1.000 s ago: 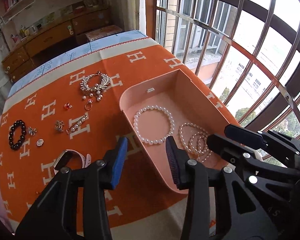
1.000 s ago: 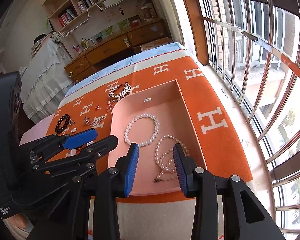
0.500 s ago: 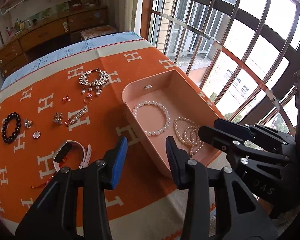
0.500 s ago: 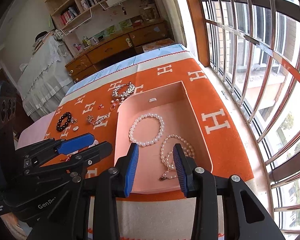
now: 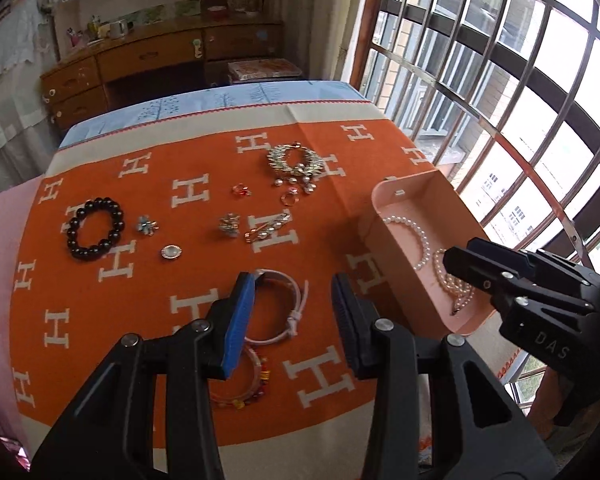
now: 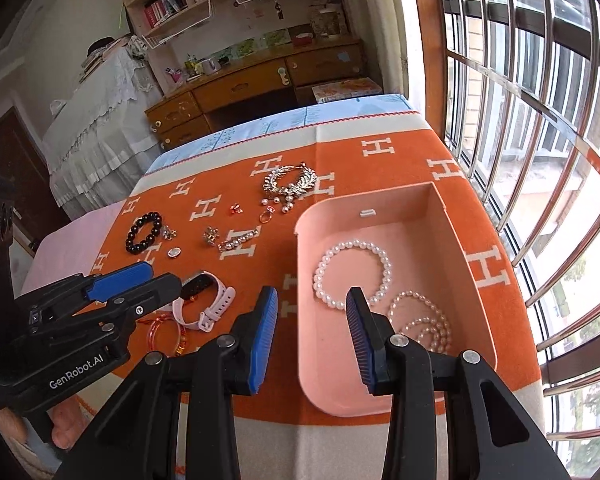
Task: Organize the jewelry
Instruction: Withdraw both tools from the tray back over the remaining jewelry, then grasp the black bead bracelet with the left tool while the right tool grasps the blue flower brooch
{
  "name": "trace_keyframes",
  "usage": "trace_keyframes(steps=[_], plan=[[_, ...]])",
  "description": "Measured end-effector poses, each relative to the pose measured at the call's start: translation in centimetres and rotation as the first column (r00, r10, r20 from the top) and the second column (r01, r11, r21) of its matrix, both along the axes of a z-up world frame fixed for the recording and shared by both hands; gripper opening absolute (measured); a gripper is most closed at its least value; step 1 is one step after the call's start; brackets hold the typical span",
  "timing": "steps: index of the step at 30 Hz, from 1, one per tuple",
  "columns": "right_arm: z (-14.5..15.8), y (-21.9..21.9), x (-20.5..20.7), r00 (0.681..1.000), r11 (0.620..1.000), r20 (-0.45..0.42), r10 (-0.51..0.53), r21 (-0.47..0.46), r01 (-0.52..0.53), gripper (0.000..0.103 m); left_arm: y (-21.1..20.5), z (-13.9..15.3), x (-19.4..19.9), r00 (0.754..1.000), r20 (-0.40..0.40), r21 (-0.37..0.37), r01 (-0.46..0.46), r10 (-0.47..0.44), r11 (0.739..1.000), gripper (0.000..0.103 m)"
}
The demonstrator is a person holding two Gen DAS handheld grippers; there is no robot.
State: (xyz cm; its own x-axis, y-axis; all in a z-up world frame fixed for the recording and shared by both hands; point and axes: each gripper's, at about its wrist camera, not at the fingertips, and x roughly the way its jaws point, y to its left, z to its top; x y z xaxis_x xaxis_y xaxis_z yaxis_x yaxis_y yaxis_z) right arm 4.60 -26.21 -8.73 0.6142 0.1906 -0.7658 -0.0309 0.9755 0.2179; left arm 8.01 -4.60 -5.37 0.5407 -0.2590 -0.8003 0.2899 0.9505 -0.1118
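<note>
Loose jewelry lies on the orange H-patterned cloth [image 5: 100,320]. There is a black bead bracelet [image 5: 94,229], a silver leaf necklace [image 5: 296,162], a pearl clip [image 5: 266,230], small rings and brooches, a pink watch [image 5: 298,308] and a red bead bracelet [image 5: 258,380]. My left gripper [image 5: 292,304] hovers open over the watch, holding nothing. The pink tray [image 6: 452,216] holds a pearl bracelet [image 6: 352,274] and a coiled pearl necklace [image 6: 424,324]. My right gripper [image 6: 312,312] hangs open and empty above the tray's left wall. The watch [image 6: 210,300] lies just left of it.
Metal window bars [image 6: 540,160] run close along the table's right side. Wooden drawers [image 5: 140,60] and shelves stand beyond the far edge. A pink sheet [image 5: 0,260] covers the left side. A person's hand [image 6: 60,420] shows under the left gripper [image 6: 162,276].
My left gripper has swung left, from over the tray's near wall to above the pink watch. The right gripper has also shifted left, toward the tray's left wall. Neither pair of jaws has changed width.
</note>
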Motion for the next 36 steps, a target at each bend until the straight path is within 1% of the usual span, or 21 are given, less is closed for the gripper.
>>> trace_keyframes(steps=[2,4,6,8,10,12,14,15,16,17,18,20,22,23,26,28,29,30,32,34,36], plan=[[0.9,1.4,0.7,1.0,1.0,0.011,0.019,-0.011,-0.019,0.036,2.2,0.3,0.6,0.999,-0.002,0.004,-0.041,0.041,0.999,0.037],[1.7,3.0,1.5,0.999,0.999,0.021,0.045,-0.017,-0.045,0.036,4.7,1.0,1.0,0.996,0.016,-0.006,-0.083,0.083,0.997,0.037],[2.6,4.7,2.3,0.997,0.997,0.025,0.074,-0.022,-0.073,0.038,7.2,1.7,1.5,0.99,0.032,0.003,-0.137,0.137,0.99,0.037],[3.3,6.4,3.4,0.995,0.995,0.026,0.099,-0.032,-0.099,0.043,9.8,2.1,2.1,0.984,0.029,-0.018,-0.177,0.178,0.984,0.037],[4.2,8.2,4.6,0.991,0.991,0.029,0.13,-0.045,-0.129,0.046,12.3,2.5,2.8,0.977,0.02,-0.03,-0.211,0.211,0.977,0.037],[5.1,10.3,5.9,0.986,0.985,0.033,0.162,-0.064,-0.159,0.046,14.4,2.9,3.4,0.97,0.029,-0.009,-0.243,0.243,0.97,0.039],[6.0,12.4,7.3,0.98,0.978,0.035,0.196,-0.075,-0.193,0.046,16.6,3.2,4.1,0.961,0.044,0.004,-0.274,0.274,0.962,0.045],[6.3,13.5,8.1,0.976,0.974,0.036,0.215,-0.08,-0.212,0.046,17.7,3.3,4.4,0.956,0.045,-0.001,-0.291,0.291,0.957,0.048],[6.6,14.5,8.7,0.972,0.97,0.037,0.231,-0.083,-0.227,0.047,18.9,3.4,4.9,0.947,0.044,-0.008,-0.319,0.319,0.948,0.053],[6.8,15.6,9.5,0.968,0.966,0.035,0.249,-0.087,-0.245,0.049,20.0,3.4,5.4,0.937,0.045,-0.021,-0.345,0.346,0.938,0.055],[6.8,16.6,10.3,0.965,0.962,0.031,0.262,-0.09,-0.258,0.051,20.8,3.3,5.8,0.928,0.047,-0.032,-0.368,0.369,0.929,0.056],[6.5,18.9,11.9,0.955,0.952,0.015,0.296,-0.088,-0.294,0.059,22.8,2.8,6.9,0.906,0.037,-0.042,-0.419,0.421,0.907,0.056],[5.6,21.0,13.6,0.945,0.941,-0.013,0.326,-0.09,-0.326,0.06,24.3,1.9,8.1,0.899,-0.003,-0.051,-0.438,0.438,0.898,0.056],[4.9,22.0,14.3,0.939,0.934,-0.031,0.343,-0.092,-0.344,0.06,24.8,1.2,8.8,0.899,-0.03,-0.045,-0.438,0.437,0.898,0.056],[1.8,25.0,16.8,0.92,0.915,-0.107,0.378,-0.108,-0.388,0.06,25.4,-1.2,10.7,0.891,-0.094,0.004,-0.445,0.443,0.896,0.056],[-0.7,26.3,18.0,0.911,0.908,-0.14,0.387,-0.116,-0.403,0.06,25.6,-2.9,11.7,0.884,-0.117,0.009,-0.456,0.453,0.89,0.056],[-1.6,27.0,18.5,0.905,0.903,-0.161,0.394,-0.115,-0.413,0.06,25.8,-3.7,12.1,0.88,-0.135,-0.006,-0.461,0.456,0.887,0.056],[-2.8,27.1,18.9,0.899,0.899,-0.178,0.401,-0.112,-0.423,0.06,25.8,-4.4,12.6,0.875,-0.156,-0.018,-0.466,0.458,0.884,0.056],[-4.6,27.6,19.5,0.887,0.895,-0.215,0.409,-0.097,-0.436,0.06,26.1,-6.0,13.6,0.858,-0.201,-0.026,-0.487,0.473,0.873,0.056],[-6.2,28.1,20.0,0.88,0.892,-0.232,0.415,-0.087,-0.444,0.06,26.0,-7.3,14.5,0.851,-0.227,-0.015,-0.488,0.473,0.873,0.056],[-7.3,28.6,20.4,0.872,0.884,-0.242,0.426,-0.093,-0.457,0.06,25.7,-8.6,15.3,0.844,-0.238,0.018,-0.49,0.48,0.871,0.056]])
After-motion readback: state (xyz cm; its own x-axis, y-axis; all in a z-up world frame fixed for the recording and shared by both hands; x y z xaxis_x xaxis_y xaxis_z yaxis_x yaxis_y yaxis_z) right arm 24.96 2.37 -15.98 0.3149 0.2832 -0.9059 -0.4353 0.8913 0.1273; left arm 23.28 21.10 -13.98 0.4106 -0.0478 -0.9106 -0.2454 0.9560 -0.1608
